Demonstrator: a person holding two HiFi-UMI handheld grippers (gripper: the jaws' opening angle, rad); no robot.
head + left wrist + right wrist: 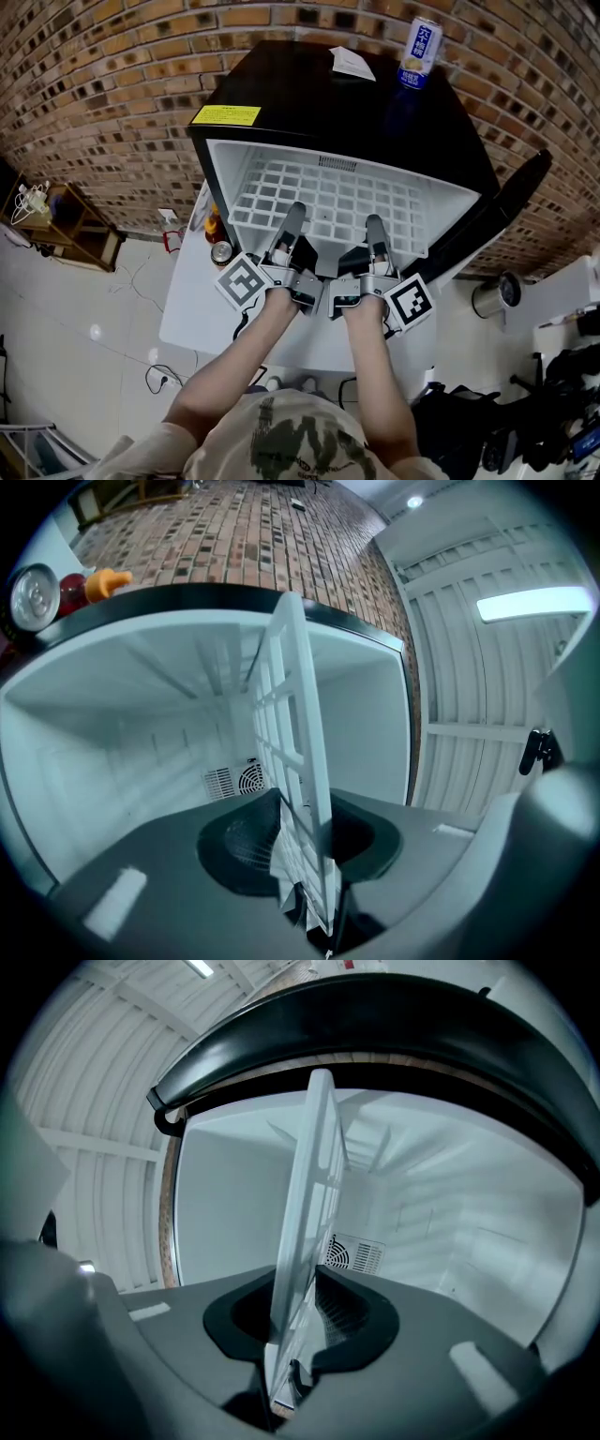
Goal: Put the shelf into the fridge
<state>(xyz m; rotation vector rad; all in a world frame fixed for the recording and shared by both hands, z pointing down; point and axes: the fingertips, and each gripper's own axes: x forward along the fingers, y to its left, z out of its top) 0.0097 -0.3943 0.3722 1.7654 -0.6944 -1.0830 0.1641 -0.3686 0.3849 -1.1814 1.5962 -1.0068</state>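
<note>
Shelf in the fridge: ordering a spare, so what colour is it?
White, grid-pattern plastic shelf; head view shows it best.

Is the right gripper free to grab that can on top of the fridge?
Probably not yet: the right gripper is clamped on the shelf; the can itself stands unobstructed.

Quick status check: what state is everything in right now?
fridge, door open
shelf, partway into the fridge, held by its near edge
left gripper, shut on shelf
right gripper, shut on shelf
can, upright on top of the fridge
</note>
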